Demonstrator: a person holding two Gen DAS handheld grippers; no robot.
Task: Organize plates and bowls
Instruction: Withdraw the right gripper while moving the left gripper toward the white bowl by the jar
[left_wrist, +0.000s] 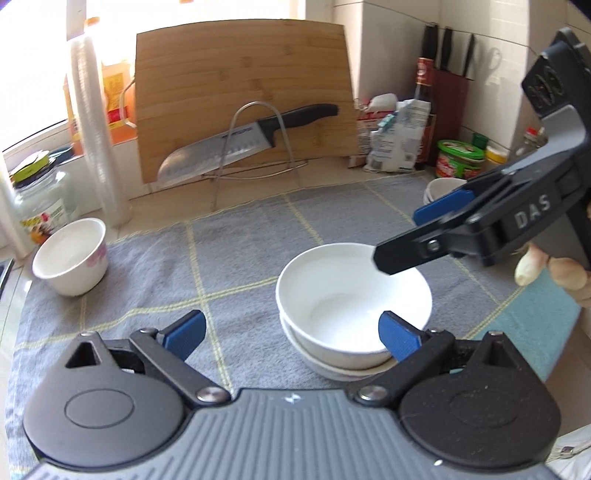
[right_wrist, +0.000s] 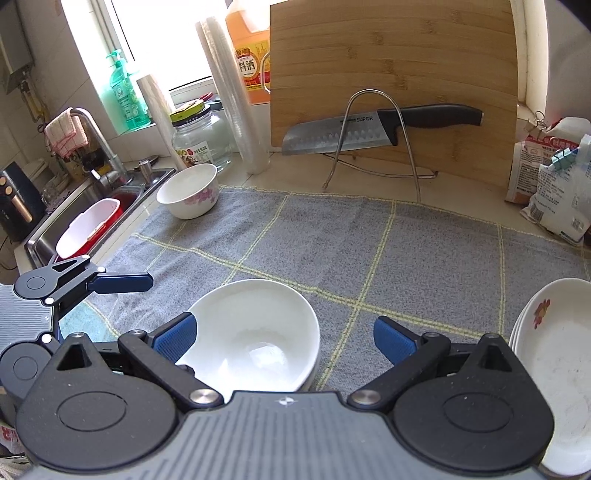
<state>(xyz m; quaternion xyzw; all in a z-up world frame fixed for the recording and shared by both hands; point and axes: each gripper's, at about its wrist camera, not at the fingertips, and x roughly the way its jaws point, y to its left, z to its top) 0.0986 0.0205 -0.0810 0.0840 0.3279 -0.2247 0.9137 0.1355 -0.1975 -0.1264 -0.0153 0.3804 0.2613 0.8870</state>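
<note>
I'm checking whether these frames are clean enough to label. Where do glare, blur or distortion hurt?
Left wrist view: the window is blown out, the right claw slightly motion-blurred, and the cutting board bowed by the fisheye. Right wrist view: sharper, with glare at the window and the stacked white bowls nearly featureless.

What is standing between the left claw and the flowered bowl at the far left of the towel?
Nothing visible. Only bare grey towel lies between the open left claw and the flowered bowl. The stacked white bowls sit off to the right.
</note>
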